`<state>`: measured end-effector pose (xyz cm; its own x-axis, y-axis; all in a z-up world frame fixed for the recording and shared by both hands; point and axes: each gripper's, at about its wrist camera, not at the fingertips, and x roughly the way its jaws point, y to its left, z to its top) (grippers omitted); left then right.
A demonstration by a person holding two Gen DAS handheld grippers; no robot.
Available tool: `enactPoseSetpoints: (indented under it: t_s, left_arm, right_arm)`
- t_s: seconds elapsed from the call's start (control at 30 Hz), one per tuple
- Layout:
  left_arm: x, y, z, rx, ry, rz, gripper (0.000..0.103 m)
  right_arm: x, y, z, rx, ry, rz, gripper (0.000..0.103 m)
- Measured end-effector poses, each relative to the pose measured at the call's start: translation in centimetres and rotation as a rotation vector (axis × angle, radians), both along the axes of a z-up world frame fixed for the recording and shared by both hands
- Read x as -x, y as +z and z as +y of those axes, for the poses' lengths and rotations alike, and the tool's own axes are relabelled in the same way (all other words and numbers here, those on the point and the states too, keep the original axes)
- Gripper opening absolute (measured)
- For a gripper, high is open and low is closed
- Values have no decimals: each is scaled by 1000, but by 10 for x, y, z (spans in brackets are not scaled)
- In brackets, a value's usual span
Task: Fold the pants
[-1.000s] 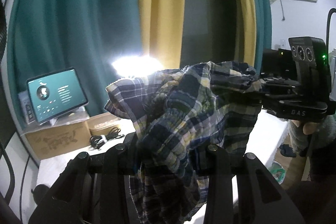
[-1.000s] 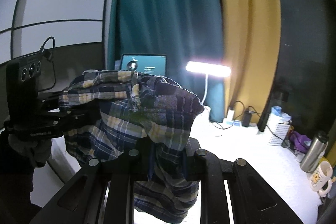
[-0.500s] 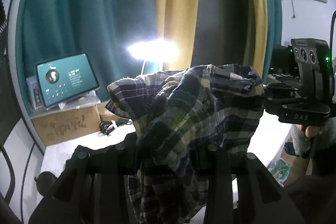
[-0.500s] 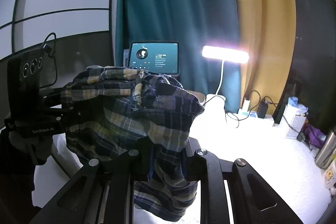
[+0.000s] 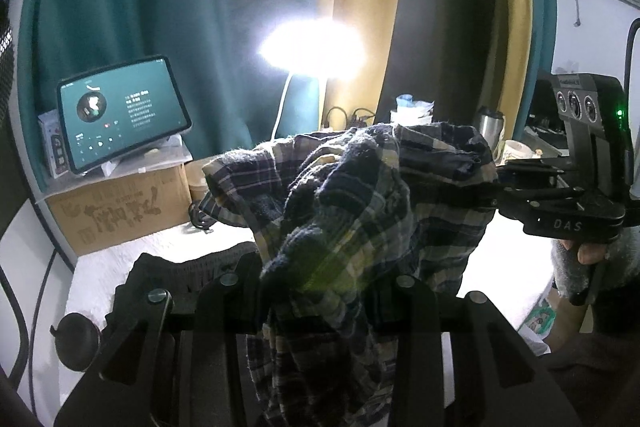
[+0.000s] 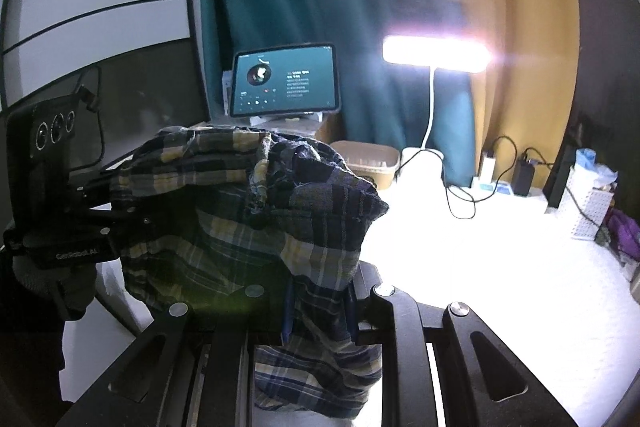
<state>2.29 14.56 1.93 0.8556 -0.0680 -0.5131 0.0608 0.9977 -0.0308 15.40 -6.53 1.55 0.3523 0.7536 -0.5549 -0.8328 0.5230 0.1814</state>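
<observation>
Holding plaid pants (image 5: 360,211) bunched in air above white table (image 6: 500,267) — left gripper (image 5: 316,291) and right gripper (image 6: 320,307) both clamped on cloth. Advice: spread hands apart, lay flat — then fold.

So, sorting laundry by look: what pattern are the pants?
Plaid pants, navy, yellow and white; right wrist view.

Black tool (image 5: 320,307) frames with silver screws; grey fuzzy sleeve (image 5: 568,271).
</observation>
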Motion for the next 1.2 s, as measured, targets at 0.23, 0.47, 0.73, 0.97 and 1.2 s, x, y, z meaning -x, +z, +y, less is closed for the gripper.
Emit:
enactPoseSetpoints:
  t_s: [0.23, 0.47, 0.73, 0.97, 1.2]
  left_arm:
    - [-23, -12, 13, 18, -2, 36, 36]
    - [-47, -25, 22, 36, -11, 74, 36]
    - [-74, -43, 31, 50, -12, 122, 36]
    - [-93, -60, 43, 66, -10, 160, 36]
    - [-110, -81, 56, 64, -2, 210, 36]
  right_arm:
    - [-21, -16, 13, 16, -9, 39, 20]
    - [-43, -35, 24, 37, -26, 80, 20]
    - [-65, -58, 37, 63, -36, 125, 20]
    - [-86, -78, 47, 81, -49, 164, 20]
    - [-105, -99, 60, 102, -49, 199, 20]
